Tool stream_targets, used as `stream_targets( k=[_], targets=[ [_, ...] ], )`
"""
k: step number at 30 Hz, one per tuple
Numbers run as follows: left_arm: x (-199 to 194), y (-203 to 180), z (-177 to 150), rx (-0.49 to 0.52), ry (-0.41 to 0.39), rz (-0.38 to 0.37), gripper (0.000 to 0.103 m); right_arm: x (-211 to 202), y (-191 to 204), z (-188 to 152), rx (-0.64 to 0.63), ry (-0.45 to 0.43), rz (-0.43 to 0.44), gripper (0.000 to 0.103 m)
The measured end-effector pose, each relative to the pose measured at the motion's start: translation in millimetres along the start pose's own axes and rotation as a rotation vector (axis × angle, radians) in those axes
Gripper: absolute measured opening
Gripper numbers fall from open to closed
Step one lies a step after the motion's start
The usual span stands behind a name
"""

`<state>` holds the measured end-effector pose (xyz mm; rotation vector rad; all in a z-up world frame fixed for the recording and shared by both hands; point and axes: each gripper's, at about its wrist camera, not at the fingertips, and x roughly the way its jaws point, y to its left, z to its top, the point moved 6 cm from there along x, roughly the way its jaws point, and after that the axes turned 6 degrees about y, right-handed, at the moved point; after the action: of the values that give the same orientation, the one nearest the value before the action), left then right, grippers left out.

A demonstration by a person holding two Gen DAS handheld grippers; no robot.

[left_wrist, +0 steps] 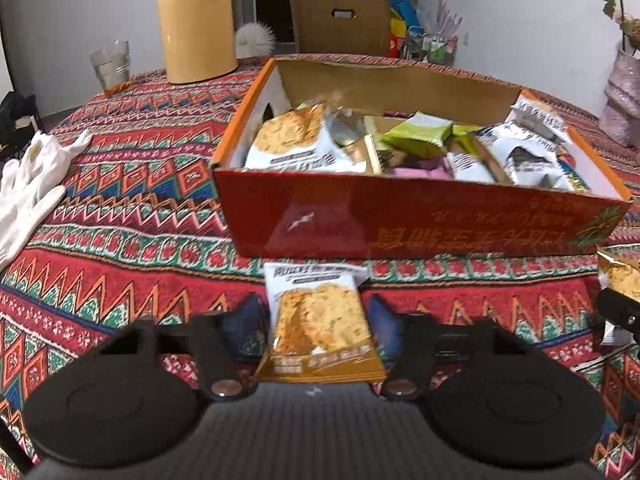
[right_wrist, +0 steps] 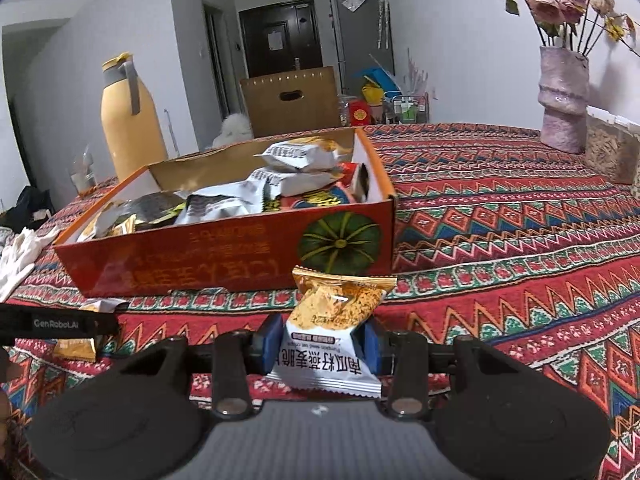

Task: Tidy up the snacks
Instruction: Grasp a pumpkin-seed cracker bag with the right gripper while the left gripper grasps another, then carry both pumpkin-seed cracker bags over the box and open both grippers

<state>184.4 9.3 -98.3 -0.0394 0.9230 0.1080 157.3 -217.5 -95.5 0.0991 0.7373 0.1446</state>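
The main risk is at the near wall of the red snack box: both packets ride low in front of it, and if either is carried straight ahead without being lifted over the rim, its leading edge may catch on the cardboard and the packet may twist out of the grip or shove the box across the patterned tablecloth. A second risk is the grip itself, since these are puffy, slippery foil pouches that can squirm out under a sideways knock. The box is also already crowded with packets, so a careless drop may leave a pouch perched on the pile and sliding back over the wall. The left gripper has its jaws closed in on the white-and-gold snack packet; the pouch stands between the blue pads, its top edge pointing toward the box and just short of that near wall. The right gripper clamps the orange-topped snack packet by its sides, the pouch upright between the pads and sitting in front of the box's right-hand end, below the green pumpkin print.
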Motion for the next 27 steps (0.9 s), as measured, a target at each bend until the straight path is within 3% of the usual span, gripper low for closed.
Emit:
stream_targets(
  k=[15, 27],
  targets=[
    [-16.9, -4.6, -2.1, 0.023, -0.025, -0.034, 0.043, -8.3, 0.6, 1.0, -0.008, -0.019, -0.001, 0.041],
    [-56.2, -10.0, 18.0, 0.058, -0.142, -0.088, 0.043, -27.2, 19.8, 25.8, -0.076, -0.112, 0.012, 0.041]
  ],
)
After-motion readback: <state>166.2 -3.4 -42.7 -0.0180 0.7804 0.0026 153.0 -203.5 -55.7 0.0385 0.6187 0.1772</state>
